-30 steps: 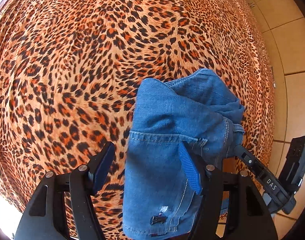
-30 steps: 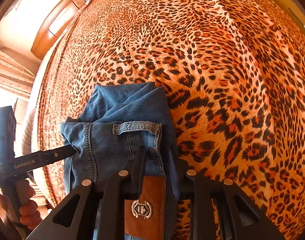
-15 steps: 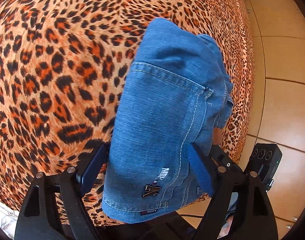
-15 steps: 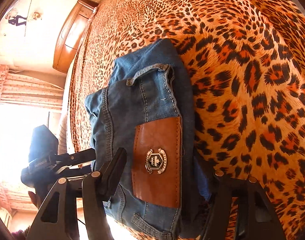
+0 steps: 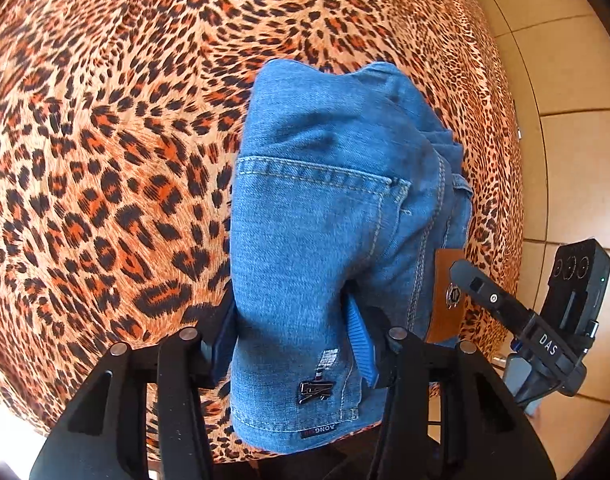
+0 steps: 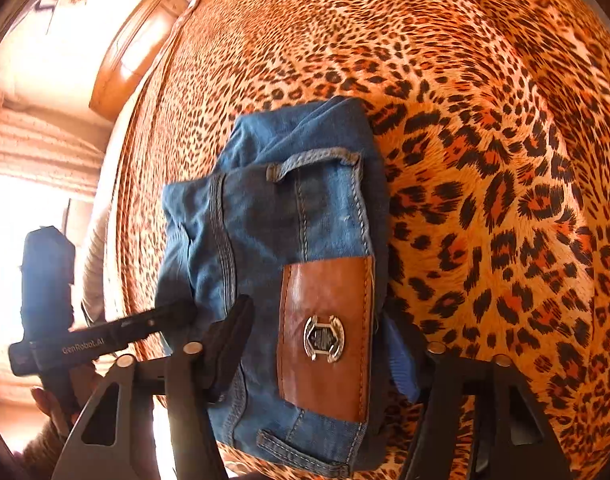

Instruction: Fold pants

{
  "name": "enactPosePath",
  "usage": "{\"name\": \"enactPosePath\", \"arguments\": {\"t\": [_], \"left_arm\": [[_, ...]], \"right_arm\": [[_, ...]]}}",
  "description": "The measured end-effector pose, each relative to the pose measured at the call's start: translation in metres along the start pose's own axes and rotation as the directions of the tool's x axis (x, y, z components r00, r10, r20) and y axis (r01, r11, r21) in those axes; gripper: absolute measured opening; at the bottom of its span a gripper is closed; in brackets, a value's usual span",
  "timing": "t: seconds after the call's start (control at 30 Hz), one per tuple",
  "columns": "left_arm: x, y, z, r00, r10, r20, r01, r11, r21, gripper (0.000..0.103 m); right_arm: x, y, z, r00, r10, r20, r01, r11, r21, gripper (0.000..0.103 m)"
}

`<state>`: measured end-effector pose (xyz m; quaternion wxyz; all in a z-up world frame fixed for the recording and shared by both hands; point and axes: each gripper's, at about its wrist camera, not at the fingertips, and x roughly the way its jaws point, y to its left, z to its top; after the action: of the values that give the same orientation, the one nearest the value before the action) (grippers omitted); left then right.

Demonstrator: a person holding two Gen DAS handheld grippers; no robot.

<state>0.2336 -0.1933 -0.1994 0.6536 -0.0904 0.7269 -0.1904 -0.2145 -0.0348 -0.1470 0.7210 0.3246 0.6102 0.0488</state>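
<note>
The jeans (image 5: 329, 216) lie as a thick folded bundle on the leopard-print bedspread (image 5: 105, 140), close to its near edge, and both tools straddle the end of the bundle nearest the person. Seen from the left wrist, the left gripper (image 5: 295, 344) has the bundle's near corner between its fingers; its jaws are closing, and the blue pad (image 5: 359, 340) on one side already lies against the denim, with the black pad on the other side up against the fabric edge, so it reads as biting on the cloth. Off to that gripper's right, over the tiled floor (image 5: 577, 160), the other tool shows as a dark finger reaching in beside the leather patch (image 5: 445, 296). From the right wrist, the right gripper (image 6: 321, 344) stands spread around the waistband, the patch between its fingers, which flank the cloth rather than clearly pinch it. The step in hand looks like re-gripping the near end of the bundle for a further fold or a tidy-up. The next move probably calls for both tools to pinch all layers firmly, then lift and carry the near end together, away from the person, without letting inner layers slip.
</note>
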Motion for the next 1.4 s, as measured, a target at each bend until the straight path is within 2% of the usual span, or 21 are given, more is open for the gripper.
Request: {"name": "enactPosePath", "arguments": {"t": [0.07,0.17,0.3,0.33,0.37,0.4,0.43,0.5,0.67,0.8,0.9,0.93,1.0,1.03,1.07,1.1,1.17,1.2,1.27,1.3,1.4], "left_arm": [[0.001,0.005,0.004,1.0,-0.021,-0.016,0.02,0.999,-0.028,0.055],[0.008,0.003,0.007,1.0,-0.013,-0.006,0.013,0.999,-0.043,0.068],[0.007,0.004,0.003,1.0,-0.027,0.01,0.028,0.997,-0.073,0.072],[0.007,0.001,0.004,1.0,-0.016,0.012,0.017,0.998,-0.063,0.069],[0.006,-0.004,0.004,1.0,-0.018,0.019,0.019,0.999,-0.048,0.056],[0.005,-0.009,0.005,1.0,-0.001,0.026,0.002,0.999,-0.041,0.054],[0.004,-0.013,0.006,0.999,0.006,0.037,-0.004,0.999,-0.035,0.047],[-0.001,-0.016,0.003,0.998,0.012,0.057,-0.011,1.0,-0.013,0.038],[-0.014,-0.006,0.004,0.997,-0.024,0.074,0.027,0.999,-0.037,0.034],[-0.042,0.007,0.015,0.991,-0.037,0.13,0.045,0.997,-0.061,0.033],[-0.077,0.016,0.03,0.975,-0.025,0.222,0.038,0.998,-0.056,0.033],[-0.088,0.018,0.037,0.967,-0.014,0.254,0.026,0.999,-0.047,0.034],[-0.101,0.024,0.055,0.956,0.063,0.287,-0.057,0.998,-0.029,0.048],[-0.103,0.031,0.065,0.95,0.112,0.291,-0.11,0.994,-0.023,0.057],[-0.102,0.04,0.073,0.946,0.163,0.28,-0.16,0.987,-0.032,0.058],[-0.101,0.053,0.077,0.949,0.194,0.25,-0.183,0.981,-0.066,0.058],[-0.108,0.084,0.071,0.965,0.106,0.238,-0.079,0.99,-0.12,0.057],[-0.113,0.096,0.066,0.964,0.083,0.255,-0.046,0.988,-0.146,0.058],[-0.117,0.114,0.058,0.954,0.09,0.285,-0.038,0.982,-0.185,0.058],[-0.114,0.12,0.056,0.956,0.103,0.276,-0.047,0.978,-0.203,0.058],[-0.095,0.119,0.057,0.971,0.098,0.219,-0.051,0.976,-0.211,0.058]], "right_arm": [[0.004,-0.011,0.009,1.0,0.005,0.024,-0.007,0.998,0.057,0.067],[0.017,-0.021,0.012,0.996,0.088,-0.009,-0.086,0.987,0.138,0.069],[0.021,-0.017,0.0,0.993,0.112,0.036,-0.115,0.991,0.072,0.075],[0.02,-0.017,-0.003,0.993,0.112,0.043,-0.115,0.992,0.059,0.075],[0.02,-0.013,-0.003,0.995,0.087,0.039,-0.089,0.995,0.041,0.069],[0.021,-0.006,-0.003,0.999,0.031,0.028,-0.031,0.999,0.006,0.065],[0.021,0.002,-0.005,0.999,-0.029,0.024,0.03,0.999,-0.039,0.057],[0.016,0.022,-0.015,0.997,-0.074,0.035,0.078,0.99,-0.12,0.05],[0.015,0.051,-0.015,0.989,-0.136,0.063,0.146,0.964,-0.221,0.047],[0.018,0.08,0.005,0.993,-0.088,0.081,0.104,0.968,-0.226,0.047],[0.017,0.11,0.022,0.993,-0.046,0.109,0.073,0.964,-0.257,0.047],[0.016,0.122,0.028,0.992,-0.031,0.125,0.065,0.96,-0.272,0.048],[0.016,0.143,0.043,0.989,-0.016,0.147,0.059,0.953,-0.296,0.05],[0.024,0.149,0.051,0.989,-0.04,0.14,0.08,0.954,-0.29,0.061],[0.036,0.152,0.059,0.987,-0.098,0.131,0.131,0.952,-0.275,0.072],[0.049,0.152,0.066,0.978,-0.17,0.125,0.198,0.944,-0.266,0.073],[0.063,0.145,0.072,0.962,-0.255,0.095,0.27,0.934,-0.234,0.073],[0.063,0.141,0.071,0.956,-0.276,0.099,0.291,0.934,-0.209,0.073],[0.057,0.135,0.067,0.961,-0.251,0.118,0.27,0.945,-0.186,0.074],[0.053,0.133,0.065,0.954,-0.271,0.131,0.291,0.939,-0.182,0.074],[0.043,0.131,0.058,0.944,-0.298,0.145,0.321,0.928,-0.187,0.075]]}}
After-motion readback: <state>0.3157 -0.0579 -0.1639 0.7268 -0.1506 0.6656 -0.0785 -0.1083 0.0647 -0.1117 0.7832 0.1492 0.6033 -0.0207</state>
